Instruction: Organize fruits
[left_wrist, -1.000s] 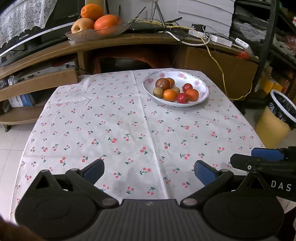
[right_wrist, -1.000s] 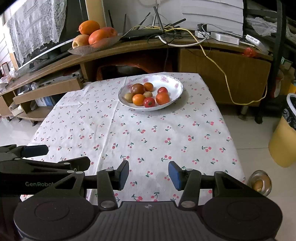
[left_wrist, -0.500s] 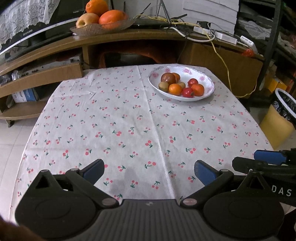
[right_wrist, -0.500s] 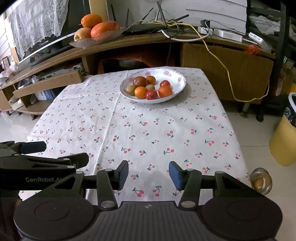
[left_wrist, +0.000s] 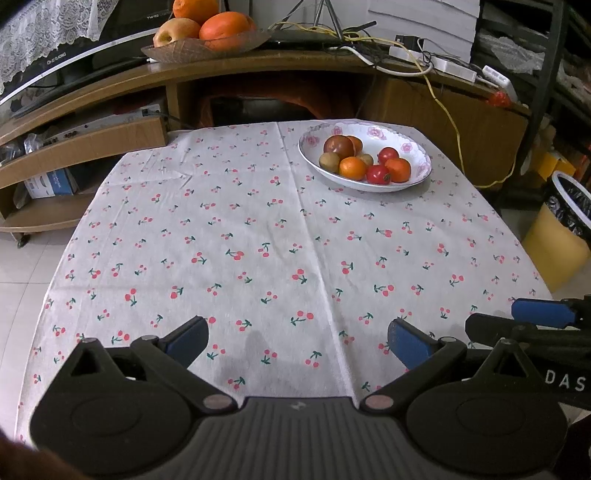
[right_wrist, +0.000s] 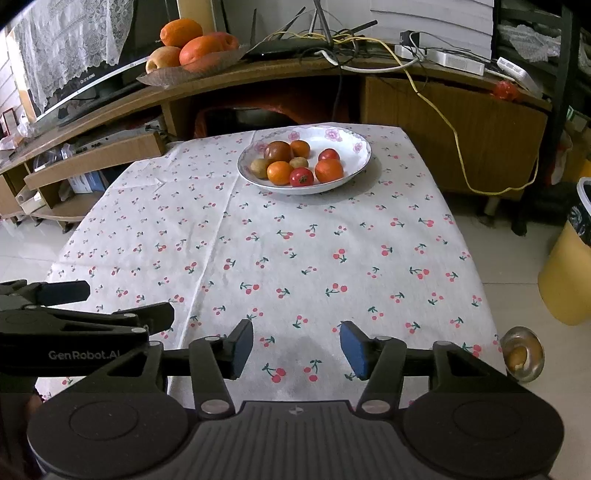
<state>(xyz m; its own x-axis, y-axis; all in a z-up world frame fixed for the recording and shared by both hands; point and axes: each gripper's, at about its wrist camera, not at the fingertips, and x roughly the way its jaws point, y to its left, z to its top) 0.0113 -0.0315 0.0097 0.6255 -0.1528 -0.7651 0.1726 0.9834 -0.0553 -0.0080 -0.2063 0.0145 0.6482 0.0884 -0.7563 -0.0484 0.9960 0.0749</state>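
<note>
Porcelain plate (right_wrist: 360, 162) holding the fruits (right_wrist: 295, 164) sits at my twelve o'clock, well apart from both tools. Left gripper (left_wrist: 295, 338) and right gripper (right_wrist: 296, 347) are spread, empty. Risk I judge: round, crowded fruits rolling or bruising under a careless pinch.

Table (left_wrist: 155, 236) — cherry-print cloth (left_wrist: 280, 258), fruit plate (left_wrist: 419, 173)

A plate (right_wrist: 360, 160) of small fruits (right_wrist: 295, 164) was set on the table (right_wrist: 295, 258), far off at 12 o'clock. Behind the table, a long shelf (right_wrist: 258, 79) was seen. On it, at 11 o'clock, a tray (right_wrist: 162, 77) of big fruits (right_wrist: 195, 46) was placed. A bin (right_wrist: 569, 273) was stood on the floor at 3 o'clock.
</note>
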